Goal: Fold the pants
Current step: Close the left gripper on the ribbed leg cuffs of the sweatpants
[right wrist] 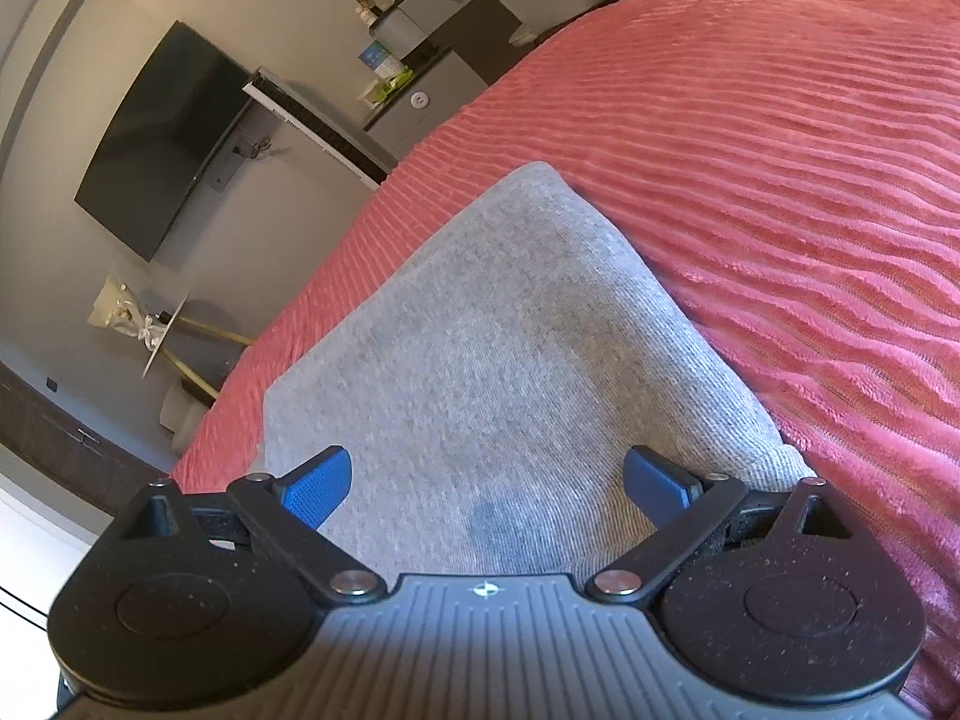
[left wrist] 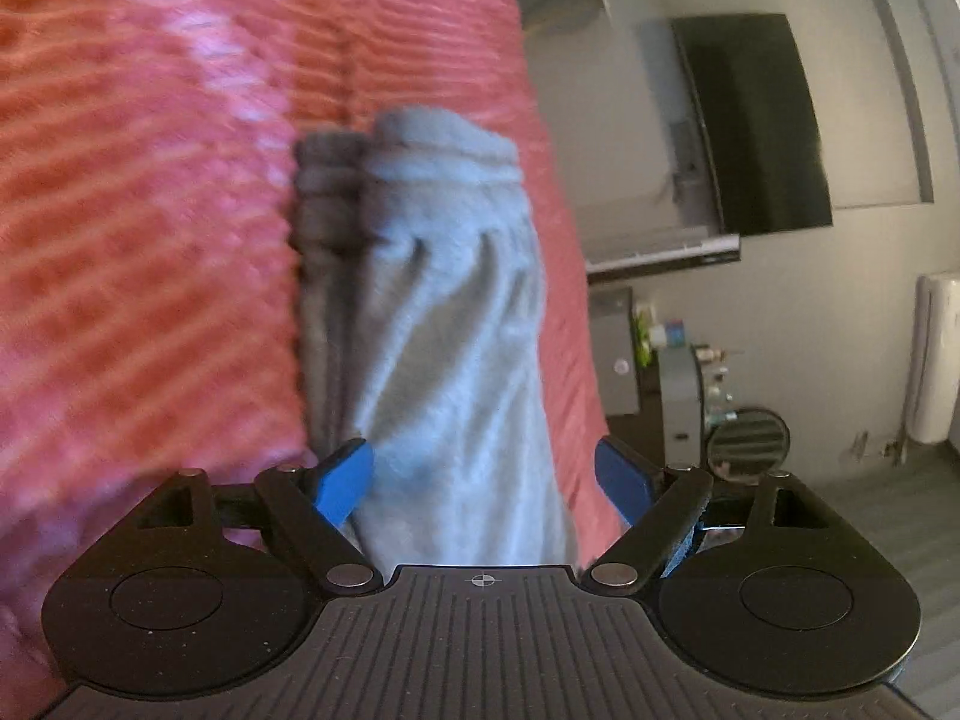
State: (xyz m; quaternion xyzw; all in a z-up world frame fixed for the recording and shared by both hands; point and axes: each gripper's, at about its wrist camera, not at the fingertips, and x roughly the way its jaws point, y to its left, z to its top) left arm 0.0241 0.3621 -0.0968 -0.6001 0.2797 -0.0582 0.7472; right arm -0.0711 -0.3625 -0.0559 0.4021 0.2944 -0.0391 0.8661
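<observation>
Right wrist — gray pants (right wrist: 510, 360), pink bedspread (right wrist: 780, 180)

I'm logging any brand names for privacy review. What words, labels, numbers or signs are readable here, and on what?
None can be read.
gray pants: no label or print shows.
small boxes on the counter: printing too small and blurred.
television: screen dark, no logo legible.
left gripper and right gripper: only a crosshair mark, no text.
</observation>
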